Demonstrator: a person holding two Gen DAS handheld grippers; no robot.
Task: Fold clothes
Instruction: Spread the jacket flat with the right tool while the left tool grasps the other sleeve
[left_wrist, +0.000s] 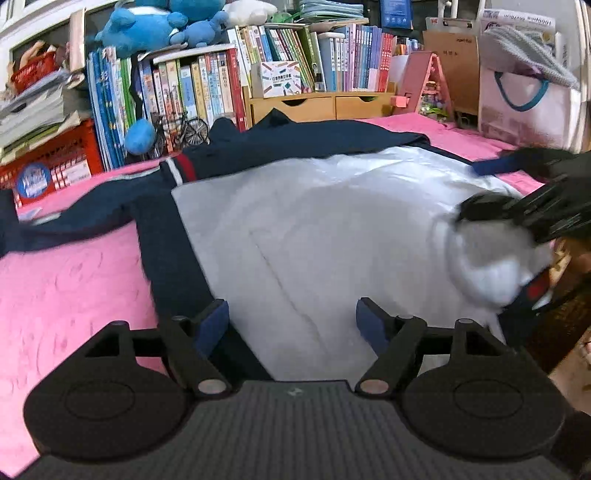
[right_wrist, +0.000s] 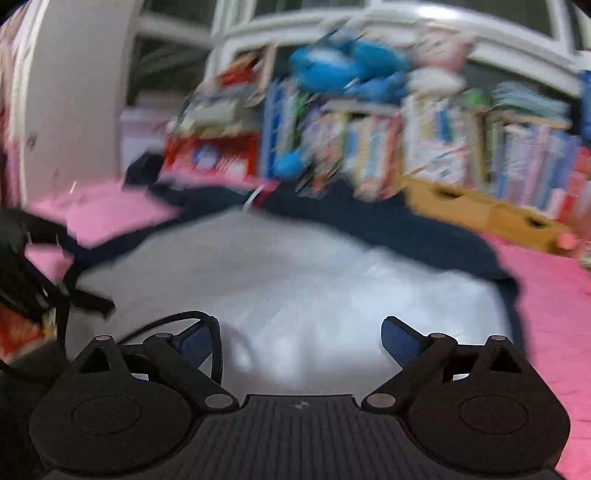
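Jacket (left_wrist: 295, 221) flat (both tools agape)

My left camera sits just behind my left fingers (left_wrist: 221, 317), low and close over the white-and-navy garment (left_wrist: 295, 221), facing across the pink bed cover (left_wrist: 74, 277) toward the bookshelf (left_wrist: 207, 88). My right gripper (left_wrist: 491, 170) enters that view at its right edge. My right camera looks along my right fingers (right_wrist: 397, 338) from the other side, equally near the same garment (right_wrist: 295, 277), angled toward the same bookshelf (right_wrist: 424, 147); its picture is blurred. Both share the garment, cover and shelf.
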